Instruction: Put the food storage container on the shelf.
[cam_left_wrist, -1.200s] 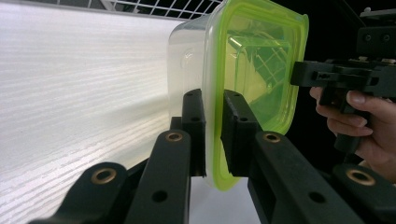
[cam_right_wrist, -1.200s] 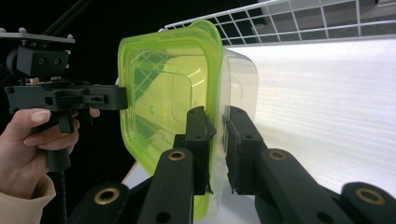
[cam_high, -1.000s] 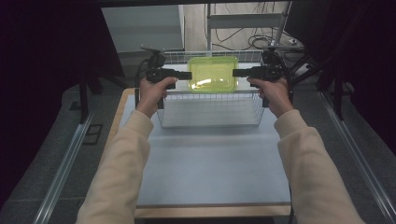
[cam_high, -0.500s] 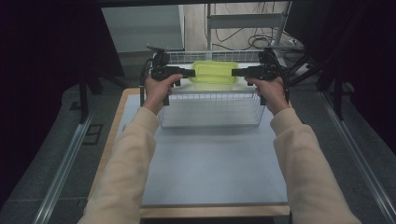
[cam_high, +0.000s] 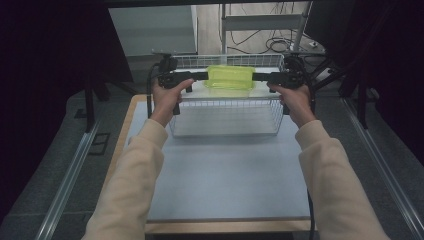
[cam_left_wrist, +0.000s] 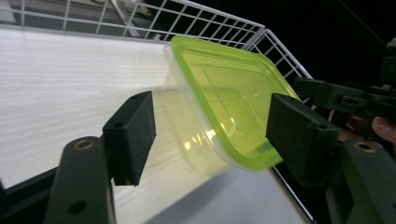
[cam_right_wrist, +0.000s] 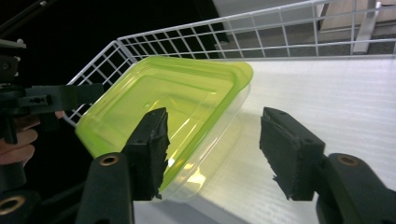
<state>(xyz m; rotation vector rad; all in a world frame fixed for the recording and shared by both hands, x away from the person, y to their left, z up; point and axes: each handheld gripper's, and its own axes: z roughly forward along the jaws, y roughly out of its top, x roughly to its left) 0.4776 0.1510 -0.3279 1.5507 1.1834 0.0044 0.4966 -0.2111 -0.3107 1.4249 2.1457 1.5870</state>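
Observation:
A clear plastic container with a lime-green lid (cam_high: 230, 77) lies tilted at the far side of a white wire basket (cam_high: 225, 131). My left gripper (cam_high: 200, 76) and right gripper (cam_high: 260, 76) point at it from either side. In the left gripper view the container (cam_left_wrist: 224, 107) sits between the left gripper's (cam_left_wrist: 215, 135) spread pads (cam_left_wrist: 130, 135), which have just been opening. In the right gripper view the right gripper's (cam_right_wrist: 219, 151) jaws have also just been opening, and the container (cam_right_wrist: 177, 102) lies ahead of them. Neither pair of pads presses on it.
The basket stands at the far end of a pale grey mat (cam_high: 225, 180) on a wooden table (cam_high: 120, 145). Its wire walls (cam_right_wrist: 196, 37) rise around the container. The basket's white floor (cam_left_wrist: 60, 88) stretches beside the container. Metal rails (cam_high: 70, 180) run along both sides.
The green-lidded container looks flatter than a second ago, as if it has tipped or sunk toward the basket floor. Both hands stay about where they were.

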